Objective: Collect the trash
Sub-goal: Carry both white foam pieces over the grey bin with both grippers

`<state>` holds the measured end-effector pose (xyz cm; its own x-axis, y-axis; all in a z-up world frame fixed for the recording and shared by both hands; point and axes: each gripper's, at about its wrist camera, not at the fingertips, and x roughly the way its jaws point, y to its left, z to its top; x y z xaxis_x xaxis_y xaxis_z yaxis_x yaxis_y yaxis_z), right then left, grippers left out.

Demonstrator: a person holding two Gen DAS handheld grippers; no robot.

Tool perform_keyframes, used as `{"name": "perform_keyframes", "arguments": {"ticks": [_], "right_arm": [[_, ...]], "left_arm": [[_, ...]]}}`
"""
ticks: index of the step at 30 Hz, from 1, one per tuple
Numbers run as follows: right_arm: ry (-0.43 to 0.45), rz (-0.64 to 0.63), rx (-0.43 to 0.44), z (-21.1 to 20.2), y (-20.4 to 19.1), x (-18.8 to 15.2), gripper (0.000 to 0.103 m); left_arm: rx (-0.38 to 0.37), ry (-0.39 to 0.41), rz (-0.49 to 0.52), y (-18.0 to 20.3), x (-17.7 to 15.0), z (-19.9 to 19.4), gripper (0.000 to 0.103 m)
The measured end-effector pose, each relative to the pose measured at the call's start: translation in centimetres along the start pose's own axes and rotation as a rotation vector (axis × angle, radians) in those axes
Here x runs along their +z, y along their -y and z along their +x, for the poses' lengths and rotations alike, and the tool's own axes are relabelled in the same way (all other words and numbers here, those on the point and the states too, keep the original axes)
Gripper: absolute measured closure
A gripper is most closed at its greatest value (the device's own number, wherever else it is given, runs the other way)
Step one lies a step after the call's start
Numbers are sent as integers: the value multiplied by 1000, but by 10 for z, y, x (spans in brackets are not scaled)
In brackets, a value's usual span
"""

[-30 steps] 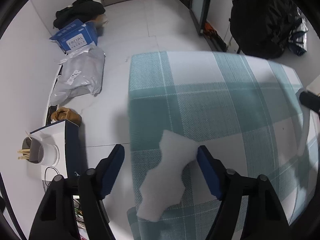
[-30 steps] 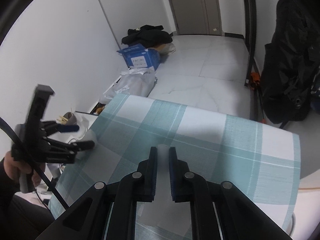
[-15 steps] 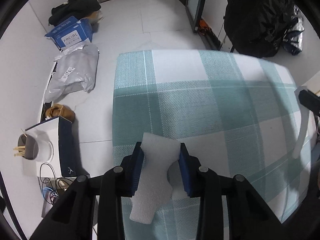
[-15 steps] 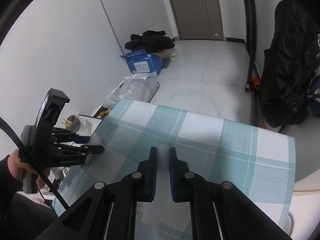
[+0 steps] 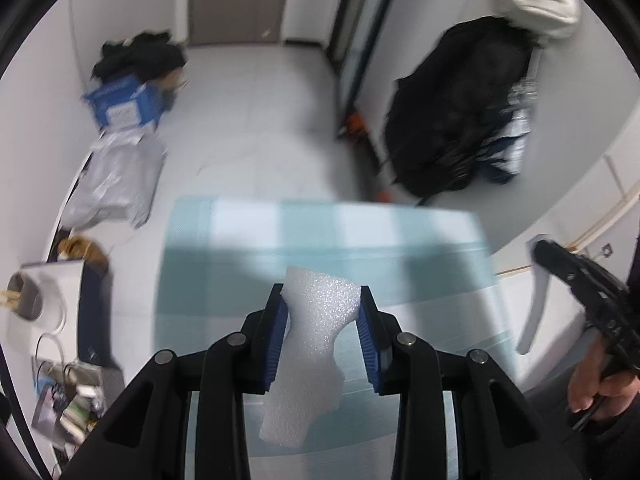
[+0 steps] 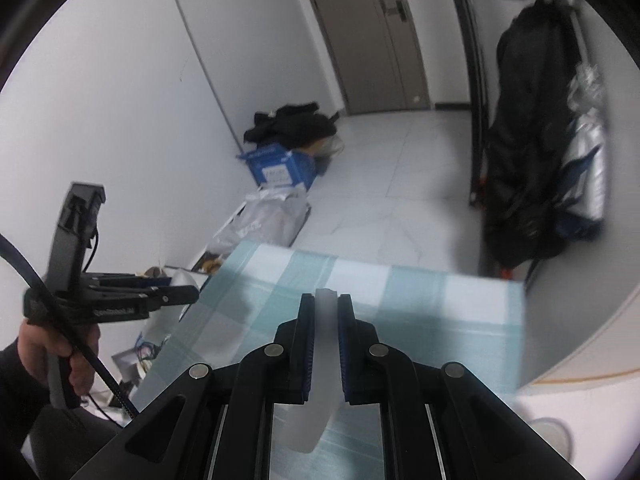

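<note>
A ragged white foam sheet (image 5: 316, 344) hangs between the blue pads of my left gripper (image 5: 320, 300), which is shut on it, lifted above the teal checked tablecloth (image 5: 248, 264). A second thin white foam strip (image 6: 322, 352) is pinched edge-on in my right gripper (image 6: 326, 304), also raised over the tablecloth (image 6: 420, 312). In the left wrist view the right gripper (image 5: 548, 252) shows at the far right with its foam strip (image 5: 534, 308) dangling. In the right wrist view the left gripper (image 6: 188, 292) shows at the left, held by a hand (image 6: 60, 352).
On the floor left of the table lie a blue carton (image 5: 124, 104), grey mailer bags (image 5: 116, 180), dark clothes (image 5: 140, 56) and a white box with a paper cup (image 5: 28, 300). A black coat (image 5: 460, 108) hangs at the right. A door (image 6: 372, 36) closes the far end.
My left gripper closed on the foam sheet lying on the cloth and lifted it clear. Both grippers rose and tilted up, so more floor and the door show. The right grip held.
</note>
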<state>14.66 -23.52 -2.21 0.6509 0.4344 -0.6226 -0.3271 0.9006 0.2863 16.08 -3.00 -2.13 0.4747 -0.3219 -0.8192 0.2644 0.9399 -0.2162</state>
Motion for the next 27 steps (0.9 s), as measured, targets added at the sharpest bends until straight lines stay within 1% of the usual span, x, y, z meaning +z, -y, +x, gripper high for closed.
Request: {"name": "perform_keyframes", "arguments": {"ticks": [4,6,8,9,12,14,18,22,23,25,27], "right_arm": [[51,4,-22,-41,13,4,93],[79,-9,-48,-64,20,4,93],[107,-15,-69,-91,32,4,93],[117,-16,-82,-101,37,3,93],[158,-7,-132,-137,57,2,93],[183,6,-169,-162,72,-3,93],[205,37,-227,-196,100,-15,93],[209,86,-272,-216,129,-30,93],[206,100,-277,-219,136,-33,93],[192,130,-295,-222,153,-40,93],[177,160,-305,-224,169,-48,93]], "left_arm": [[-79,69,34,40,9,-16,74],[-136,95,45,63,14,-22,74],[-168,114,60,80,18,-26,74],[-195,123,70,94,21,-26,74],[-252,134,84,122,24,-24,74],[-291,131,89,142,24,-18,74],[-356,116,78,175,21,3,74],[-387,88,75,204,16,26,74],[-404,69,74,211,15,35,74],[-404,39,74,224,14,50,74],[-421,-9,66,237,12,69,74]]}}
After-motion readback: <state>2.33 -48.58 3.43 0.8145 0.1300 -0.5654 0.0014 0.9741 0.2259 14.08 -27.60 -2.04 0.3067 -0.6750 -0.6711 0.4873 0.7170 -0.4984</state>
